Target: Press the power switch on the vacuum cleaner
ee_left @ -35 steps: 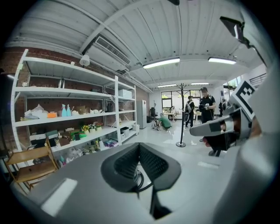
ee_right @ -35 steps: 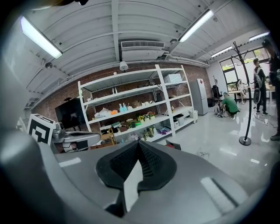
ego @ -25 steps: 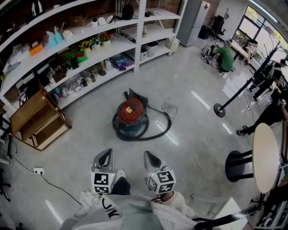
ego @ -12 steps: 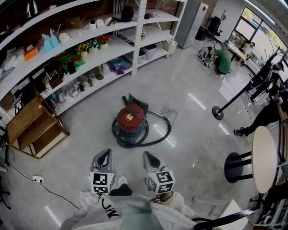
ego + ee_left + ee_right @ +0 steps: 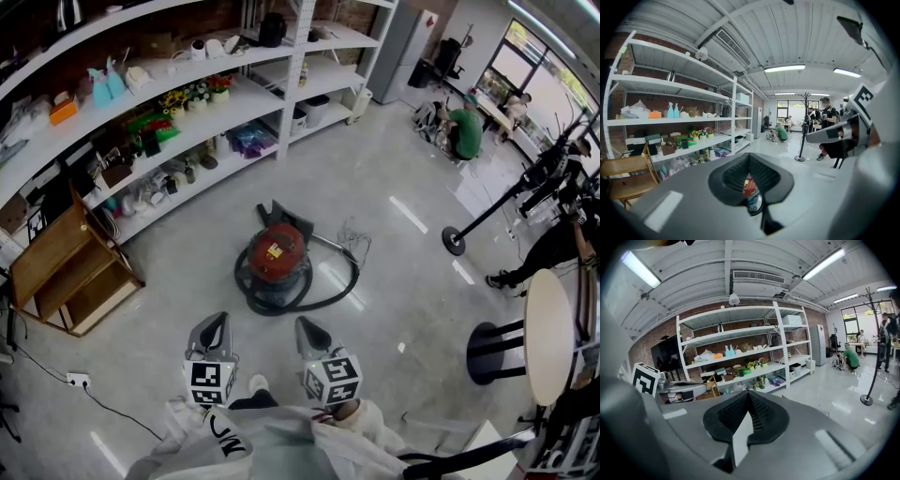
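A red vacuum cleaner with a dark base stands on the grey floor in the middle of the head view, its black hose looped around it. My left gripper and right gripper are held side by side low in that view, well short of the vacuum, both pointing towards it. Each has its jaws together with nothing held. In the left gripper view a sliver of the red vacuum shows through the slit below the left gripper tips. The right gripper faces the shelves.
Long white shelving full of small goods runs along the back left. A wooden stand sits at the left, a power strip with a cable lies on the floor. A round table, a pole's round base and people are at the right.
The vacuum has slid slightly lower in the head view, so I am a little closer to it. Both grippers keep the same pose and stay shut.
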### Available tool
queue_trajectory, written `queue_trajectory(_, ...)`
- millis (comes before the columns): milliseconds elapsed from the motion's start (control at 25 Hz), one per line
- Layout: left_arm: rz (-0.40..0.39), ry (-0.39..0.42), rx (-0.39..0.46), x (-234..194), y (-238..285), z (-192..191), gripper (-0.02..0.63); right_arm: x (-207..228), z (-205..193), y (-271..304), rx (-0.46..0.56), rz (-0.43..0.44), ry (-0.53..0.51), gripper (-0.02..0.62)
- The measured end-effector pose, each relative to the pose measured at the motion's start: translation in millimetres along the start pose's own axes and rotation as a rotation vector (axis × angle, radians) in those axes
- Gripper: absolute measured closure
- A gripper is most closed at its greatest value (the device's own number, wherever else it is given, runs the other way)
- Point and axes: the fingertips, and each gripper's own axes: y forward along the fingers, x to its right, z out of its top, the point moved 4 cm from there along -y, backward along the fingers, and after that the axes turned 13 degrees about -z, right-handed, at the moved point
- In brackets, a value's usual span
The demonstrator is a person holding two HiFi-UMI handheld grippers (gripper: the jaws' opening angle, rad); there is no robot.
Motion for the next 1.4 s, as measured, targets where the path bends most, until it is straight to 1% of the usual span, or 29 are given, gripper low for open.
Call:
queue_trajectory(120, 0.006, -0.006, 0.002, -7.9, -0.8, -0.7, 0.606, -4.0, 4.1, 4.1, 0.004, 0.001, -0.009, 0.595)
queue_trajectory(320, -0.009, -0.016, 0.0, -12.8, 4.6, -2.7, 0.606, -0.5, 5.6, 5.1, 0.004, -0.026, -0.007, 0.595)
queue_trajectory(600, -0.04, -0.005, 0.007, -7.7, 16.8, 1.6, 0.606, 15.2, 12.7, -3.7, 0.004, -0.074, -0.013, 0.595)
queue_trajectory(800, -0.066, -0.006, 0.0, 2.9, 24.1, -0.9, 0.606, 23.3, 9.7, -4.3, -0.011, -0.089, -0.004, 0.595)
queue_trajectory(1000, -0.046, -0.01, -0.015, -6.0, 24.5, -4.6, 0.606, 23.1, 7.3, 6.9, -0.013, -0.081, -0.002, 0.595)
queue_trajectory(1200, -0.028, -0.01, -0.021, -16.8, 29.2, 1.2, 0.606, 26.4, 14.8, 18.0, -0.009, -0.078, 0.011, 0.595)
queue_trajectory(1400, -0.024, -0.026, -0.032, -19.4, 40.3, 2.3, 0.606, 31.1, 19.7, 33.1, -0.004, -0.072, 0.025, 0.595)
